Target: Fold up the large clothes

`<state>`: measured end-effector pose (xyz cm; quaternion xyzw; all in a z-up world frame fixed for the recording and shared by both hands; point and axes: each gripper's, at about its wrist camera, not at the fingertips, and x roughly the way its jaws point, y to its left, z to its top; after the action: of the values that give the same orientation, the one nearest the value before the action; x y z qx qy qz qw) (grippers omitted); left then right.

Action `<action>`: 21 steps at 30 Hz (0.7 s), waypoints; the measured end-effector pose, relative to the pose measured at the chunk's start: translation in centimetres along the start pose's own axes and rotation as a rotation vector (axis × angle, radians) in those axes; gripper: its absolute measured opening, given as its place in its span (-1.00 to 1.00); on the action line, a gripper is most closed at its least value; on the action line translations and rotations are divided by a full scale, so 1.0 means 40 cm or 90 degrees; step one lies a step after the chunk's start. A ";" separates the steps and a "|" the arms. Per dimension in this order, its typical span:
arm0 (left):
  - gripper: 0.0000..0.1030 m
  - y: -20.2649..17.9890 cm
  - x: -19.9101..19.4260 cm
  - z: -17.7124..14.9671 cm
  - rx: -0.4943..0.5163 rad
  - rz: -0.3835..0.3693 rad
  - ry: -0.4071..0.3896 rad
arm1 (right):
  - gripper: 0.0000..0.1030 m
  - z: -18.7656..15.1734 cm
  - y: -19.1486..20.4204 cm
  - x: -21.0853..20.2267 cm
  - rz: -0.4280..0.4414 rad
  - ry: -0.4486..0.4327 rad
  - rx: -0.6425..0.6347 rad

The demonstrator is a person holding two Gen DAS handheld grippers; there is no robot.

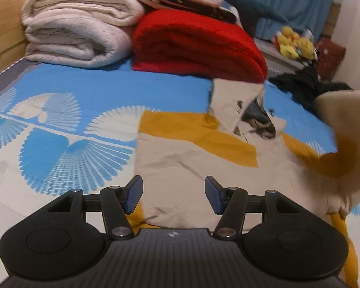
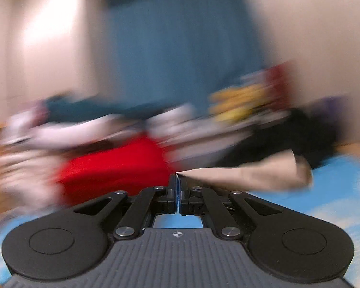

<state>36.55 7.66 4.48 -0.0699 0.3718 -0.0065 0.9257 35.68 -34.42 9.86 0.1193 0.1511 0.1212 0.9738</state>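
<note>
We find the left gripper (image 1: 172, 195) with jaws apart and empty, low centre of its view, above the beige-and-mustard garment (image 1: 192, 168) spread on the bedsheet (image 1: 60, 110). The right gripper (image 2: 178, 189) is pinched on a beige corner. The fabric looks light and limp; we judge corners the best hold.

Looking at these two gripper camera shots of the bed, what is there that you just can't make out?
- Right wrist view: motion blur smears everything beyond the right gripper; only beige cloth at its shut tips reads.
- Left wrist view: the beige and mustard garment is blurred where lifted at the right and hidden below by the open left gripper.
- Yellow plush toys: too small.
</note>
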 end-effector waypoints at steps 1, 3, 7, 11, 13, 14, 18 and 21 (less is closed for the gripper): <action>0.21 0.011 -0.004 0.005 -0.008 0.001 -0.002 | -0.93 -0.029 0.060 0.016 0.055 0.038 0.003; 0.21 0.032 -0.011 0.015 -0.023 0.001 -0.004 | -0.85 -0.105 0.176 0.034 0.140 0.118 0.019; 0.21 0.059 -0.019 0.025 -0.050 0.003 -0.006 | -0.78 -0.189 0.260 -0.012 0.142 0.193 0.051; 0.20 0.074 -0.013 0.023 -0.060 0.004 -0.005 | -0.70 -0.189 0.235 -0.105 0.053 0.173 0.070; 0.10 0.089 0.000 0.017 -0.076 0.008 0.003 | -0.53 -0.190 0.202 -0.153 0.011 0.152 0.092; -0.11 0.097 0.008 0.014 -0.086 0.008 0.007 | -0.50 -0.198 0.195 -0.187 -0.003 0.143 0.102; -0.38 0.109 0.047 0.000 -0.113 0.012 0.026 | -0.47 -0.226 0.116 -0.224 -0.066 0.090 0.123; -0.40 0.098 0.072 -0.012 -0.103 0.015 0.035 | -0.47 -0.285 0.079 -0.193 -0.167 0.059 0.052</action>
<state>38.15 11.30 1.62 -0.1402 0.3974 0.0326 0.9063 24.21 -31.31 2.23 0.1325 0.2148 -0.0078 0.9676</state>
